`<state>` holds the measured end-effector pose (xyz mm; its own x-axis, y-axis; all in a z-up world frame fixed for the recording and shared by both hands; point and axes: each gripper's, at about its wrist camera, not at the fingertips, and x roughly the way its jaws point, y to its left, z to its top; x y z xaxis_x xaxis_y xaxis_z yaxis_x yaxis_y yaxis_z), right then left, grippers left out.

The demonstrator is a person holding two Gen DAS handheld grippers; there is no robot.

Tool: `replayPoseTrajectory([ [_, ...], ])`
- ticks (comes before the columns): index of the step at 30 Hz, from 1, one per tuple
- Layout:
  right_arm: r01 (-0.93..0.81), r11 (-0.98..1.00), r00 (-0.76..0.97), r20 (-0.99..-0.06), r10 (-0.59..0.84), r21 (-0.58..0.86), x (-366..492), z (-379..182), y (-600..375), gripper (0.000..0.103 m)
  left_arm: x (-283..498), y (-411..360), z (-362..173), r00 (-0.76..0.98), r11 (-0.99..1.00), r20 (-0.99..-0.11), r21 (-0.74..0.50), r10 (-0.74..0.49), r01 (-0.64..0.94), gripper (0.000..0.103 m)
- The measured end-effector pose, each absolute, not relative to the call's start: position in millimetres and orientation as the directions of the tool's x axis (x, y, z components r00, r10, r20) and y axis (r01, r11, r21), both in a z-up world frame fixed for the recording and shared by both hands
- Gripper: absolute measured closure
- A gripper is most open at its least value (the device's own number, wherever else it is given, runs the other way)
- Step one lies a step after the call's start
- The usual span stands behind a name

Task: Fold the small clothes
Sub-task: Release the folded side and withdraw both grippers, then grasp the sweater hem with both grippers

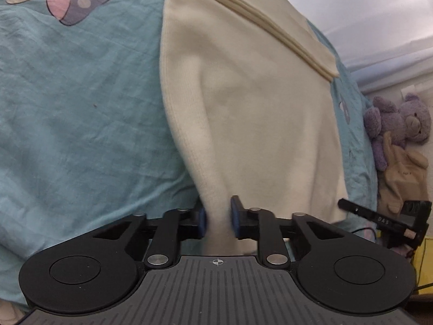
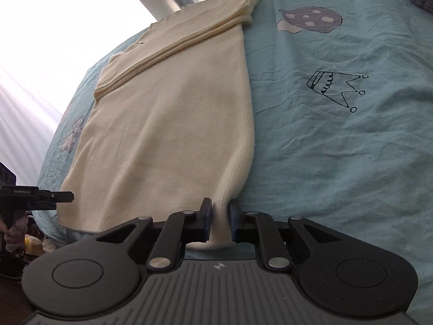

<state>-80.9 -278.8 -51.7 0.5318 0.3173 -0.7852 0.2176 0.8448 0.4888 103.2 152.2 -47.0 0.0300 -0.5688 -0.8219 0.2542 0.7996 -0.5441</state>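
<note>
A cream knit garment lies flat on a light blue bedsheet, with its sleeves folded across the far end. My left gripper is shut on the garment's near hem at its left corner. My right gripper is shut on the same garment at its near right corner, where the ribbed side edge bunches between the pads. The right gripper's fingers show at the right edge of the left wrist view, and the left gripper's fingers show at the left edge of the right wrist view.
The bedsheet carries printed mushrooms and a crown drawing. A purple teddy bear and a beige plush lie beyond the bed's right edge. A bright window stands behind the bed's far side.
</note>
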Motion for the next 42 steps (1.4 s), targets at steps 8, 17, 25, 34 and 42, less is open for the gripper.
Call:
replayPoseTrajectory([
  [8, 0.153, 0.794, 0.591, -0.698, 0.404, 0.589, -67.4, -45.1, -294.8, 0.096, 117.7, 144.7, -8.9, 0.123, 0.754, -0.761, -0.582, -0.637, 0.306, 0.093],
  [17, 0.131, 0.891, 0.702, -0.676, 0.226, 0.434, -7.4, -5.0, -304.7, 0.1, 195.1, 123.6, 28.8, 0.316, 0.742, -0.675, -0.565, -0.667, 0.361, 0.093],
  [25, 0.167, 0.922, 0.754, -0.648, 0.108, 0.349, 46.1, 7.5, -314.1, 0.103, 250.1, 108.6, 10.9, 0.358, 0.771, -0.683, -0.543, -0.636, 0.333, 0.093],
  [34, 0.199, 0.941, 0.747, -0.664, 0.036, 0.275, 60.7, -16.9, -310.1, 0.083, 260.4, 116.8, -14.4, 0.369, 0.831, -0.746, -0.47, -0.555, 0.299, 0.082],
  [42, 0.099, 0.964, 0.681, -0.723, 0.116, 0.248, 78.5, -34.7, -295.5, 0.065, 255.2, 120.9, 5.8, 0.445, 0.841, -0.724, -0.368, -0.526, 0.395, 0.051],
])
